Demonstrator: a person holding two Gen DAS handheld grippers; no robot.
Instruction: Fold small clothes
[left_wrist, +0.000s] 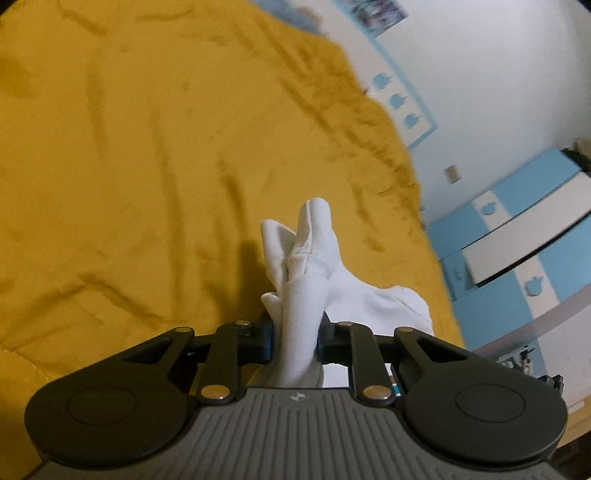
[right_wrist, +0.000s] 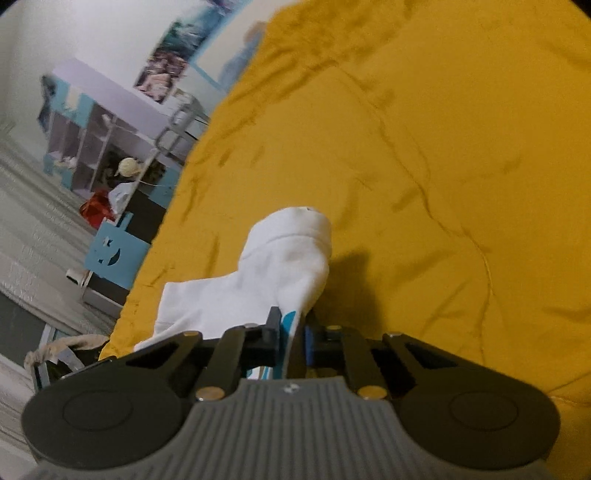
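Holding white socks above the yellow bedspread, with the folding still in its early stage.

Each of the 2 hand-held grippers is closed tight on white fabric: the left hand-held gripper (left_wrist: 294, 341) pinches a bunch of sock (left_wrist: 308, 254) in which at least 2 layers or ends stick up, and the right hand-held gripper (right_wrist: 291, 338) pinches a sock (right_wrist: 284, 254) with a blue mark near its fingers. The fabric hangs over the yellow bedspread (left_wrist: 129, 147), partly resting on it. Whether this is 1 sock or a pair of 2 I cannot tell. No finished fold or stacked garment shows, so I judge nearly all the work remains.
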